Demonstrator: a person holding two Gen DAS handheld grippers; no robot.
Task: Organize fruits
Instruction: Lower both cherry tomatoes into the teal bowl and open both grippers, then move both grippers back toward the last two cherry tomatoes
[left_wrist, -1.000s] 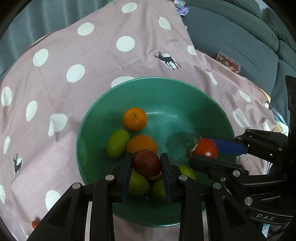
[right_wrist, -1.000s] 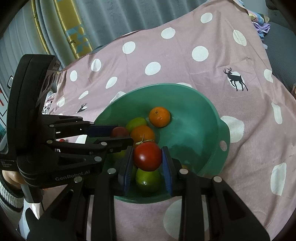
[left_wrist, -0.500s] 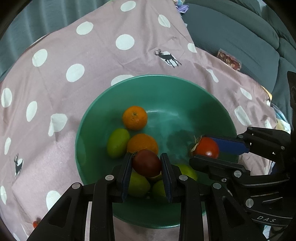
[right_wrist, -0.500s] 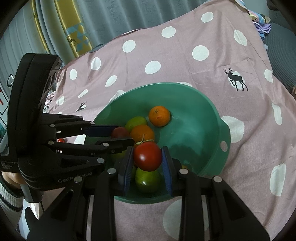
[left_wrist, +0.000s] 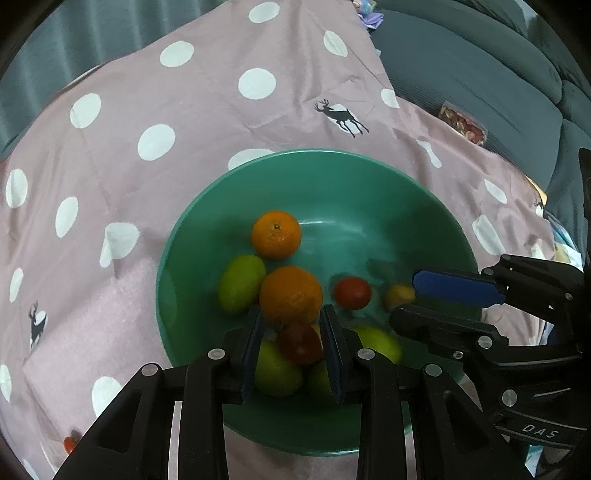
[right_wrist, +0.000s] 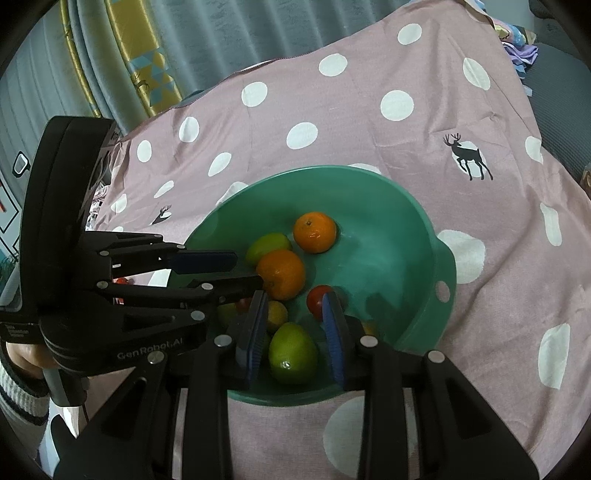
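A green bowl (left_wrist: 332, 155) on the spotted cloth holds two oranges (left_wrist: 276, 233) (left_wrist: 290, 293), several green limes (left_wrist: 241, 282) and a small yellow fruit (left_wrist: 399, 295). My left gripper (left_wrist: 291, 314) hangs over the bowl's near side with its jaws slightly apart. A dark red fruit (left_wrist: 299, 343) lies blurred below them among the limes, free of the pads. My right gripper (right_wrist: 294, 297) is likewise open and holds nothing, and a lime (right_wrist: 291, 354) shows through the gap. The red tomato (right_wrist: 319, 301) sits on the bowl floor just beyond the right gripper's right finger.
A pink cloth with white dots and deer prints (left_wrist: 207, 110) covers the surface. A grey sofa (left_wrist: 480, 74) with a snack packet (left_wrist: 463, 123) lies to the right. A small red thing (left_wrist: 70, 443) rests on the cloth near left. A hand in a striped sleeve (right_wrist: 22, 387) holds the left gripper.
Both grippers have let go. The dark red fruit dropped from the left jaws onto the limes, and the red tomato fell from the right jaws and rolled onto the bowl floor.
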